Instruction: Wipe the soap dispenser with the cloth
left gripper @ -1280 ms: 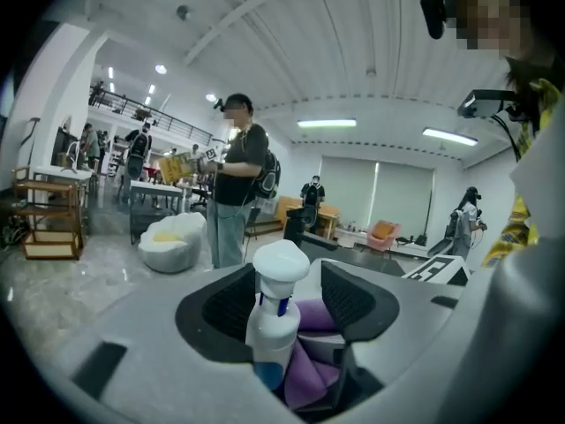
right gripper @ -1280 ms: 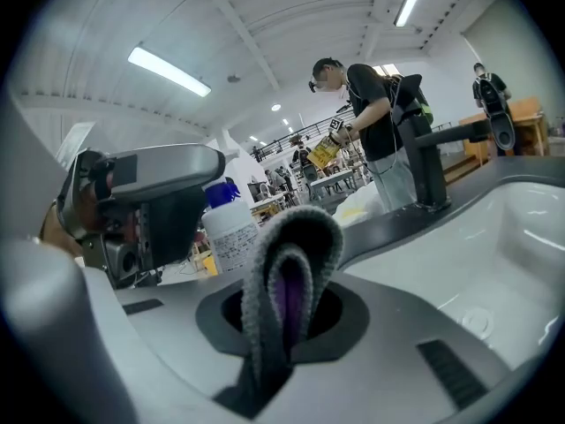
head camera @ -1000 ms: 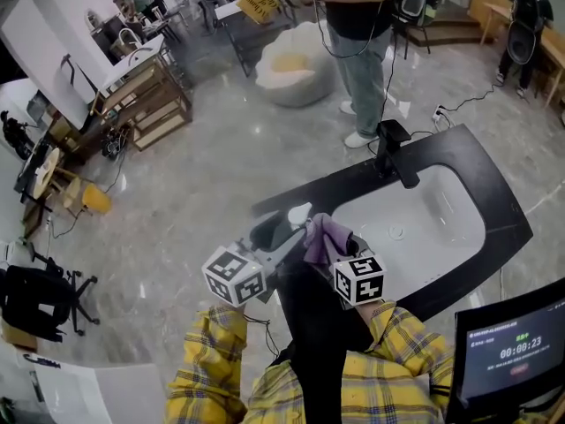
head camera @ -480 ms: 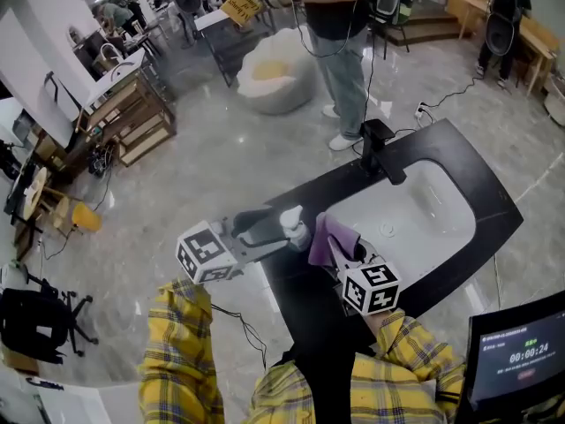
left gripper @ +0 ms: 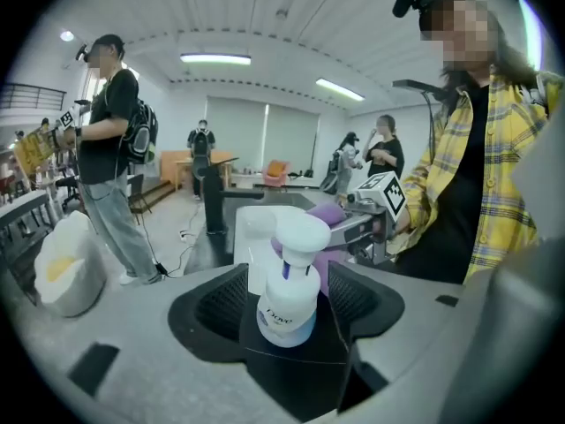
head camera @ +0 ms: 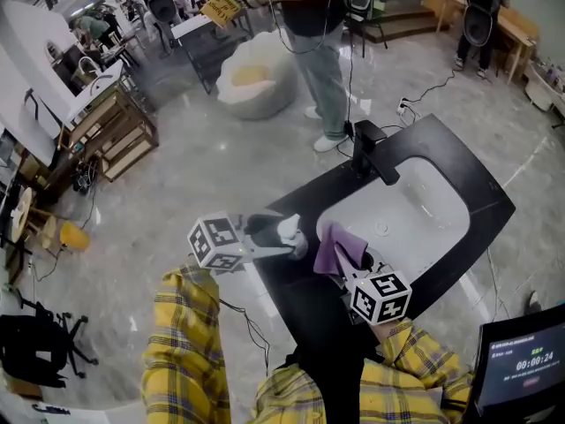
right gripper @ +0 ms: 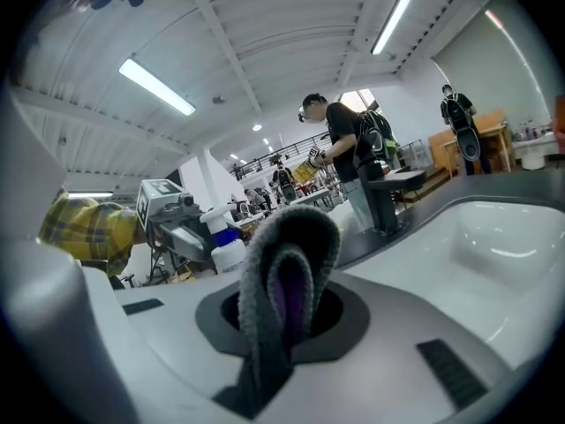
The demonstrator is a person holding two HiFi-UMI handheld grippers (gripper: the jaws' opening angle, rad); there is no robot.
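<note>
A white soap dispenser (head camera: 291, 231) with a pump head stands at the left corner of the black counter (head camera: 481, 193). My left gripper (head camera: 288, 238) reaches to it from the left. In the left gripper view the dispenser (left gripper: 291, 281) stands between the pads with a little room on each side. The left gripper (left gripper: 287, 303) is open, and its jaws have just been opening. My right gripper (head camera: 344, 258) is shut on a purple and grey cloth (head camera: 331, 244), just right of the dispenser and apart from it. The cloth (right gripper: 287, 263) sticks up, folded, out of the right gripper (right gripper: 284, 314).
A white sink basin (head camera: 415, 210) with a black faucet (head camera: 371, 159) fills the counter to the right. A person (head camera: 318, 51) stands on the floor beyond the faucet, near a pale beanbag (head camera: 252, 82). A monitor (head camera: 521, 360) is at the bottom right.
The left gripper has swung and sunk with the dispenser to the counter's corner, and its jaws stand wider. The cloth, earlier against the dispenser, is now a little to its right.
</note>
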